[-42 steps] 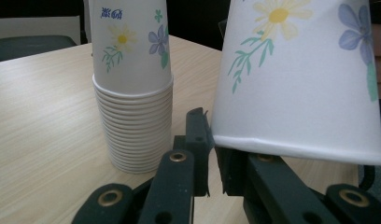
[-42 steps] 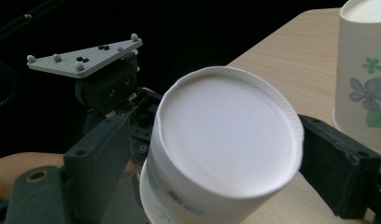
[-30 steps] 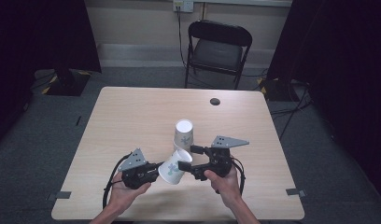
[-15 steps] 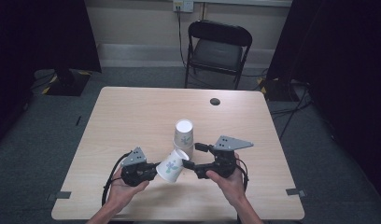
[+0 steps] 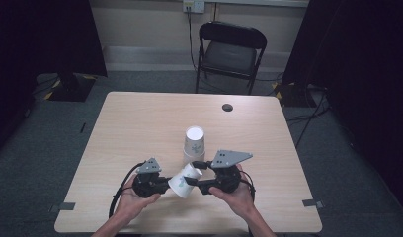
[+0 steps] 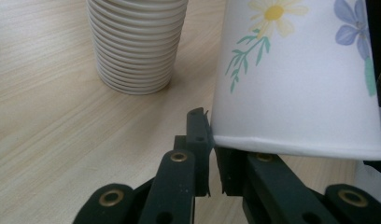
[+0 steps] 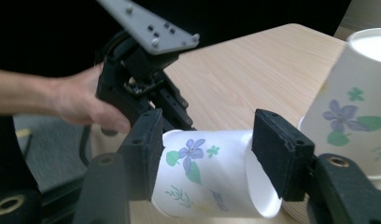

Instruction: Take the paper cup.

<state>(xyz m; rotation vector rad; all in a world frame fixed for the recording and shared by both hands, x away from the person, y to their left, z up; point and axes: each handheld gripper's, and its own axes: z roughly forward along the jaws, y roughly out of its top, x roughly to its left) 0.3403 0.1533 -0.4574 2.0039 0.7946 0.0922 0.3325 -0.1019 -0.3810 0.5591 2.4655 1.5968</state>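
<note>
Closing onto the loose paper cup (image 7: 212, 172), the right gripper (image 7: 205, 158) now clamps its sides near the surface's (image 5: 140, 123) near edge, while the left gripper (image 6: 209, 154) pinches its rim, so the cup is likely ready to change hands.

Even overhead light brightens the surface (image 5: 140, 128); dark surroundings. Soft shadows, slight blur in the close gripper views, perhaps from nearness.

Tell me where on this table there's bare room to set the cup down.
Free: the whole left half of the table, the far strip between the stack of cups and the small dark disc, and the right side. Crowded: the near middle, where the left gripper and right gripper hold the flowered cup.
</note>
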